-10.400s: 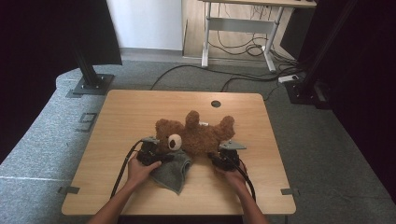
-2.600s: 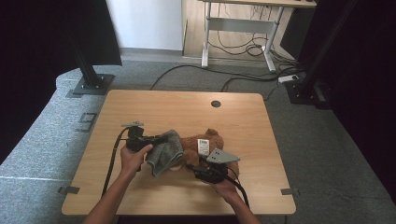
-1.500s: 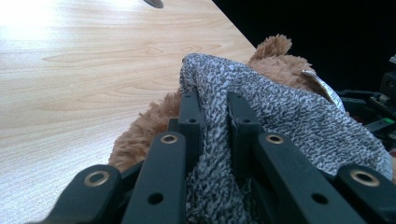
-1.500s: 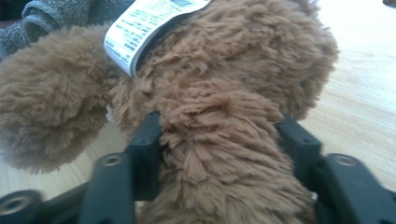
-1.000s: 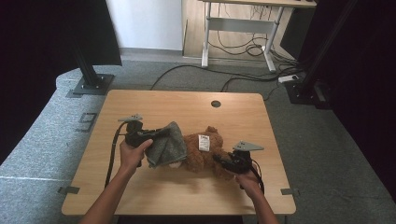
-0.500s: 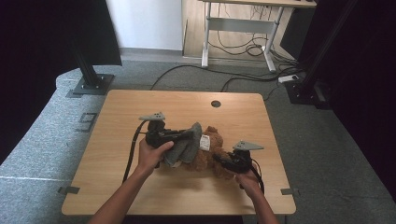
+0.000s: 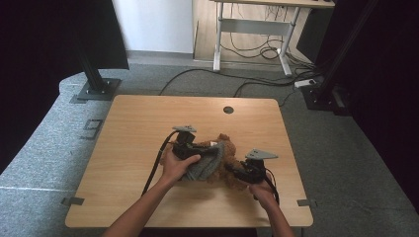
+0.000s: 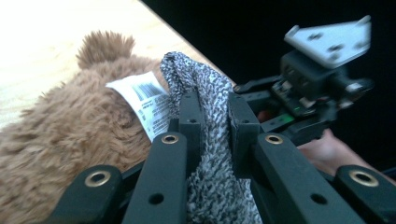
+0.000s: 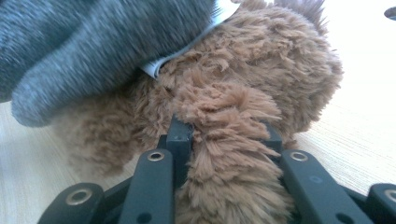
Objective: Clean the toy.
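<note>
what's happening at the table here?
A person is working a grey knit garment onto a brown teddy bear on the table. The left gripper is clamped on the garment beside the bear's white tag; the right gripper pinches a furry limb. The garment lies bunched against the bear.

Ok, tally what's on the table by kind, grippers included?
Teddy bear: 1, brown, right gripper shut on a limb.
Grey knit cloth: 1, left gripper shut on it.
White tag: 1, on the bear.
Grippers: 2.
Total: 5.
</note>
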